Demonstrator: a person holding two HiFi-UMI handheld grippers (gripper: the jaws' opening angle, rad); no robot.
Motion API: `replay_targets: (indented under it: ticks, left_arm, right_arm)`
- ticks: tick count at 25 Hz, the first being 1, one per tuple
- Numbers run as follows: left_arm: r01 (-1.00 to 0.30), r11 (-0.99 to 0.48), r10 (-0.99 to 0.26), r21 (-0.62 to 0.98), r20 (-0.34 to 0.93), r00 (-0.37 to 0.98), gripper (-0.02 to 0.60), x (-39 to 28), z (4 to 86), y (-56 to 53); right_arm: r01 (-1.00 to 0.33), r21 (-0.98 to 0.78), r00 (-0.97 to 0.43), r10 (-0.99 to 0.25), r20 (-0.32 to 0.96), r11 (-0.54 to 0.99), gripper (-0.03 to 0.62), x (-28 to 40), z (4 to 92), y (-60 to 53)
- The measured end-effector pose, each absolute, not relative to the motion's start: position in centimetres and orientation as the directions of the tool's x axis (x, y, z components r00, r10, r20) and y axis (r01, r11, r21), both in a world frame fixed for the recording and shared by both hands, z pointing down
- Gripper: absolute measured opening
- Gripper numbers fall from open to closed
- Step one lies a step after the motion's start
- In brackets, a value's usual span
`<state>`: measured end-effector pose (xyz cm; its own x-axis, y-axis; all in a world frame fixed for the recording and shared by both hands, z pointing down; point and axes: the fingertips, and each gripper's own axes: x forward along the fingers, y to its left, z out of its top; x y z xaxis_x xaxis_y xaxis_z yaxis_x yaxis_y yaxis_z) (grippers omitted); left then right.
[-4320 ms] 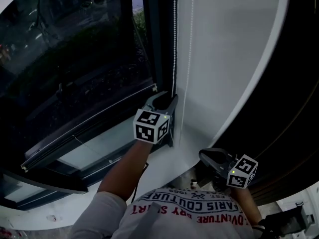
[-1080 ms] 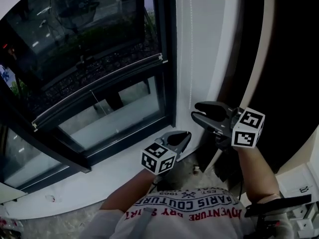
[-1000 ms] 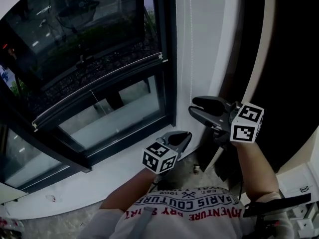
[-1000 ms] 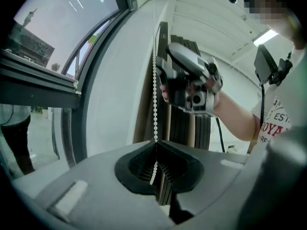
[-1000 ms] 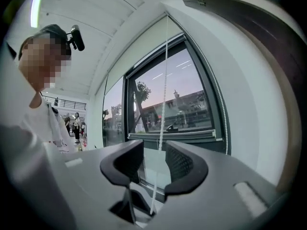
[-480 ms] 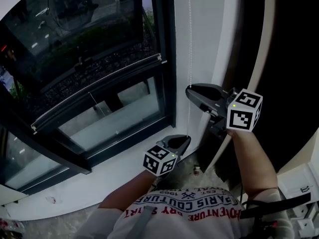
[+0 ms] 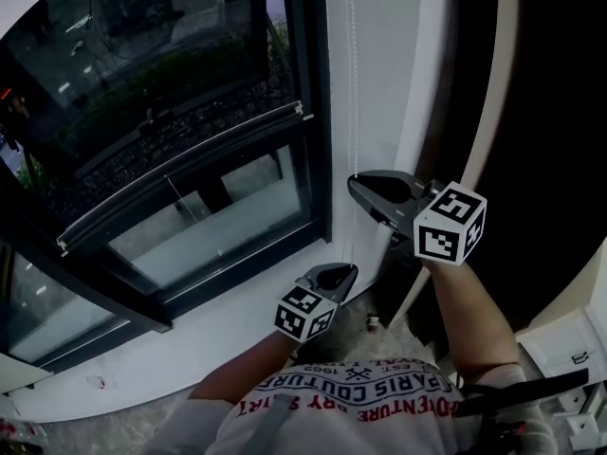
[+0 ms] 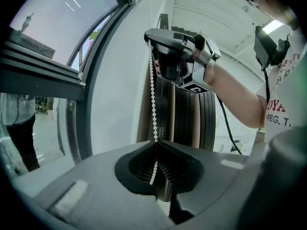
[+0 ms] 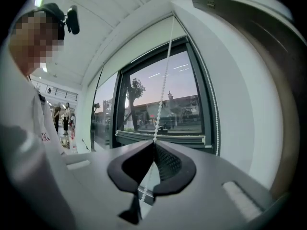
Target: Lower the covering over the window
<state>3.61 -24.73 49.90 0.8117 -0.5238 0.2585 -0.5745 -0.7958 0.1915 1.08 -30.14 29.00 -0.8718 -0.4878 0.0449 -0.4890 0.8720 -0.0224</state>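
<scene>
The bead chain [image 7: 352, 83] hangs just right of the window frame [image 7: 317, 112]. Treat it as light, limp and slippery: it likely carries load only under tension, and a slack grip lets the beads slide. Take hold on the beads themselves.

The left gripper [image 7: 343, 272], low beside the frame's foot, has its fingers fully closed on the chain. The right gripper [image 7: 357, 181], higher along the frame, has just been closing and now pinches the same chain. How far down the covering hangs cannot be told.
</scene>
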Motion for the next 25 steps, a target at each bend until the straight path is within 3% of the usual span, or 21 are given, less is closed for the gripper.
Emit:
replay_targets:
  ticks: [14, 21, 25]
  left_arm:
    - [-0.574, -0.780, -0.460, 0.249, 0.395, 0.796, 0.011, 3.0, 57.9, -24.6]
    - [-0.558, -0.798, -0.461, 0.228, 0.364, 0.809, 0.017, 1.3, 57.9, -24.9]
    - [-0.556, -0.810, -0.478, 0.186, 0.340, 0.810, 0.055, 0.4, 55.6, -25.4]
  right_arm:
    - [-0.476, -0.107, -0.878, -0.464, 0.116, 0.873, 0.008, 0.7, 37.0, -29.4]
    - [-0.496, -0.047, -0.864, -0.487, 0.126, 0.867, 0.008, 0.7, 37.9, -29.3]
    - [-0.500, -0.053, -0.863, -0.492, 0.117, 0.864, 0.008, 0.6, 38.0, -29.5]
